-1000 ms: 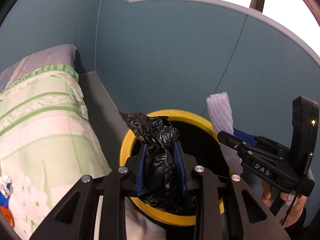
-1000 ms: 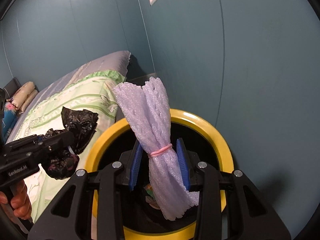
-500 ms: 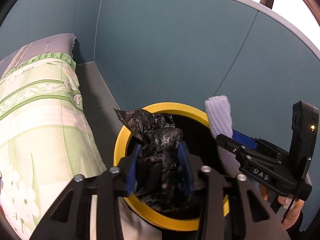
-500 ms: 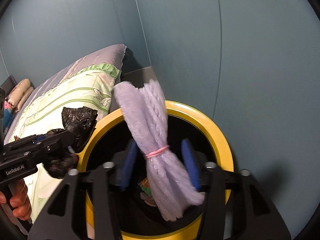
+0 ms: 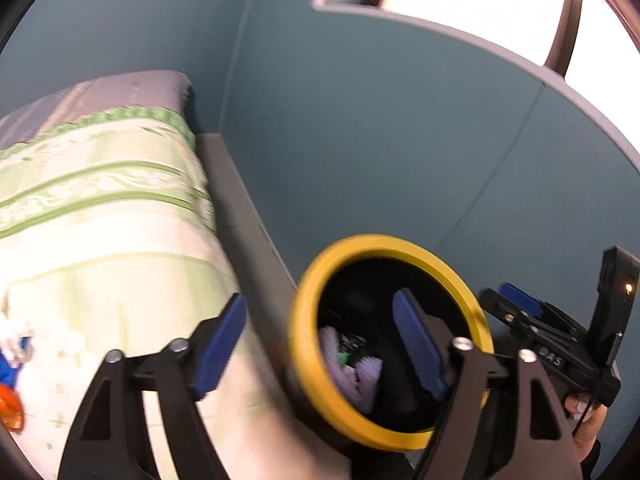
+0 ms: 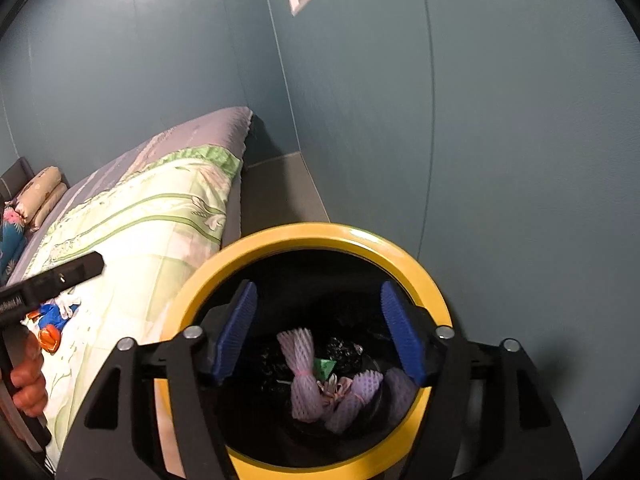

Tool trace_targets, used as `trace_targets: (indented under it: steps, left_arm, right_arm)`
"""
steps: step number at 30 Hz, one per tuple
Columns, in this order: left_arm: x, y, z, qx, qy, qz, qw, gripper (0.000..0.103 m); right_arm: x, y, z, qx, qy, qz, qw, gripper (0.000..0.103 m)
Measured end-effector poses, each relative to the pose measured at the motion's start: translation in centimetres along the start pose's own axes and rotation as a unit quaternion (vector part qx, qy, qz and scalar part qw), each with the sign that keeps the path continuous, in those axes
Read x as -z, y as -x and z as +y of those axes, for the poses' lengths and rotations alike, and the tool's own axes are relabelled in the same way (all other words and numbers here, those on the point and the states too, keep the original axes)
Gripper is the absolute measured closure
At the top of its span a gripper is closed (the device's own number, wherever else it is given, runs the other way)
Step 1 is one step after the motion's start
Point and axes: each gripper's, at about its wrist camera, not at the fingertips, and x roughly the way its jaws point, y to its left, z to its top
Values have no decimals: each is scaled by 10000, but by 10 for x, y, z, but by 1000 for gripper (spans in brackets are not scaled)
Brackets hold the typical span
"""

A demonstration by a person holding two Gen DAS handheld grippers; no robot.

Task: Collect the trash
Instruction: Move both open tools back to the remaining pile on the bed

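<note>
A black bin with a yellow rim (image 6: 320, 232) stands on the floor between the bed and the wall. Inside it lie a purple foam net (image 6: 302, 376) tied with a pink band, a crumpled black plastic bag (image 6: 344, 350) and more purple netting. My right gripper (image 6: 318, 334) hangs over the bin mouth, its jaws opening with nothing between them. My left gripper (image 5: 320, 344) straddles the bin's yellow rim (image 5: 380, 240) on the bed side; its jaws are opening too, and they hold nothing. Blue and orange wrappers (image 6: 52, 320) lie on the quilt.
The bed's green floral quilt (image 5: 100, 216) fills the left, with pillows (image 6: 40, 196) at its far end. A teal wall (image 6: 480, 120) runs close behind the bin. A narrow grey floor strip (image 5: 236, 208) separates bed and wall. A hand (image 6: 24, 380) holds the left gripper's handle.
Both grippers opened. The black bag left the left jaws and the purple foam net left the right jaws; both now lie in the bin. The left gripper shifted toward the bed.
</note>
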Motion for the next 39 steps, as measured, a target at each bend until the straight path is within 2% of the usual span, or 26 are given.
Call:
trace_targets:
  steps: [2,4,6,9,16,19,25,29,34,39]
  left_arm:
    - [-3,16,14,-159,86,-183,9997,17]
    - [-4,32,29,-329,178,-346,9987,13]
    - [-4,50,47,-518,275,-494,9971,11]
    - [-2,75,72,-776,406,-677,9939,8]
    - [25,140,132,-1434,815,-909,9821,8]
    - [42,168,167,-1884,1006,-923,9725,8]
    - [85,212,233,-2416,1509,-741,9557,8]
    - [104,231,267,-2672,1647,-643,9473,8]
    - [128,241,292,-2748,1761,-576,9435,8]
    - [148,232,310,-2684,1821,-420,9450,8]
  right_arm:
    - [-2,5,11,-131,80,-99,9998,36]
    - [-4,13,24,-236,191,-252,9992,26]
    - [-6,19,37,-372,315,-382,9981,23]
    - [-8,32,65,-745,577,-565,9939,11]
    - [-11,43,138,-1538,1178,-719,9784,8]
    - [-10,42,177,-1872,1468,-648,9691,8]
    - [6,40,253,-2450,2053,-408,9467,8]
    - [19,30,298,-2732,2355,-115,9326,8]
    - [31,4,345,-2722,2708,143,9233,8]
    - [39,-41,389,-2607,3062,468,9144,8]
